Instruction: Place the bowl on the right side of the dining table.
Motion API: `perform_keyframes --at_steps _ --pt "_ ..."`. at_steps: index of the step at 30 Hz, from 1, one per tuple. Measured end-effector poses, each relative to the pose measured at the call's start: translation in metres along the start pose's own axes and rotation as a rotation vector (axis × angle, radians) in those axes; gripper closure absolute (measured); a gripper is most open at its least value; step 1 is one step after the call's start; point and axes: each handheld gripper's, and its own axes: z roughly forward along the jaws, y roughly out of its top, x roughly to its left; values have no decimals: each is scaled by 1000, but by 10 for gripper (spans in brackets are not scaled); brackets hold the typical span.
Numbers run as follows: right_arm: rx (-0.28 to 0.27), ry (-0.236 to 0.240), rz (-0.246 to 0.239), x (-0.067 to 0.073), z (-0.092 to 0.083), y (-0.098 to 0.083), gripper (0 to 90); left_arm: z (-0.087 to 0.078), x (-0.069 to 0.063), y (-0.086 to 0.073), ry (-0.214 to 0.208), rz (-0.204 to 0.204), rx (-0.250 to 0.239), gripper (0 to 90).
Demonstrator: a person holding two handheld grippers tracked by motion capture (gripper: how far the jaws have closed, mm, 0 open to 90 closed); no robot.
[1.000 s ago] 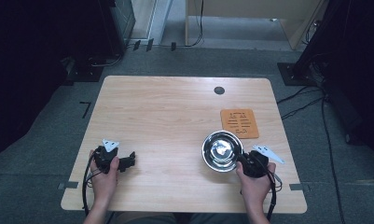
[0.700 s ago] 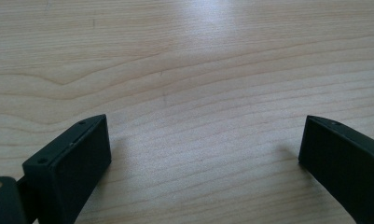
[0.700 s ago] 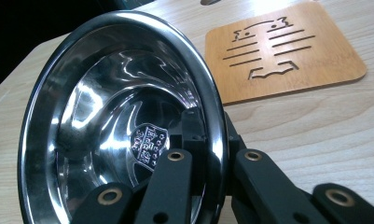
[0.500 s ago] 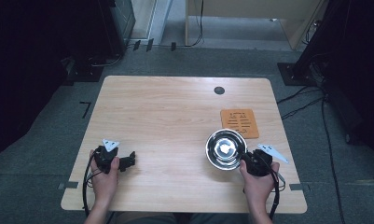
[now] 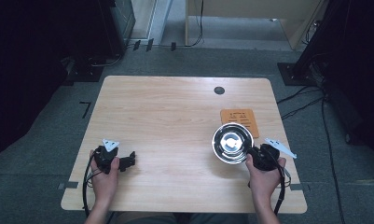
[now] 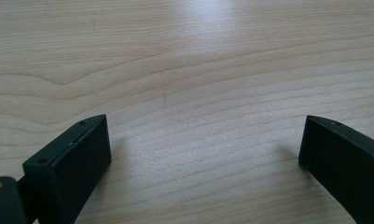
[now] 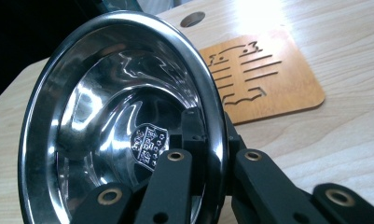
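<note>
A shiny steel bowl [image 5: 232, 143] hangs just above the table's right side, its far rim over the near edge of a square wooden trivet [image 5: 240, 122]. My right gripper [image 5: 251, 153] is shut on the bowl's near rim. In the right gripper view the bowl [image 7: 114, 112] stands tilted, one jaw inside its wall and one outside, pinching the rim; the trivet [image 7: 264, 74] lies behind it. My left gripper [image 5: 128, 161] rests on the table at the front left. In the left gripper view its fingers [image 6: 70, 163] stand wide open over bare wood.
A round cable hole [image 5: 219, 90] sits near the table's far edge. The light wooden table [image 5: 175, 112] has dark floor, cables and equipment stands around it. Cables trail from both grippers over the front edge.
My right gripper has carried the bowl slightly right and toward the trivet. The left hand has stayed still.
</note>
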Motion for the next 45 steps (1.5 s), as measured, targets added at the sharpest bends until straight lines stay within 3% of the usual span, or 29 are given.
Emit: perform_keyframes --at_steps 9,17,45 --pt "-6 -18 41 -10 5 14 884 0 0 0 0 0 0 20" --pt "-4 -38 49 -15 12 26 884 0 0 0 0 0 0 20" --pt "44 -159 146 -38 68 49 884 0 0 0 0 1 0 20"
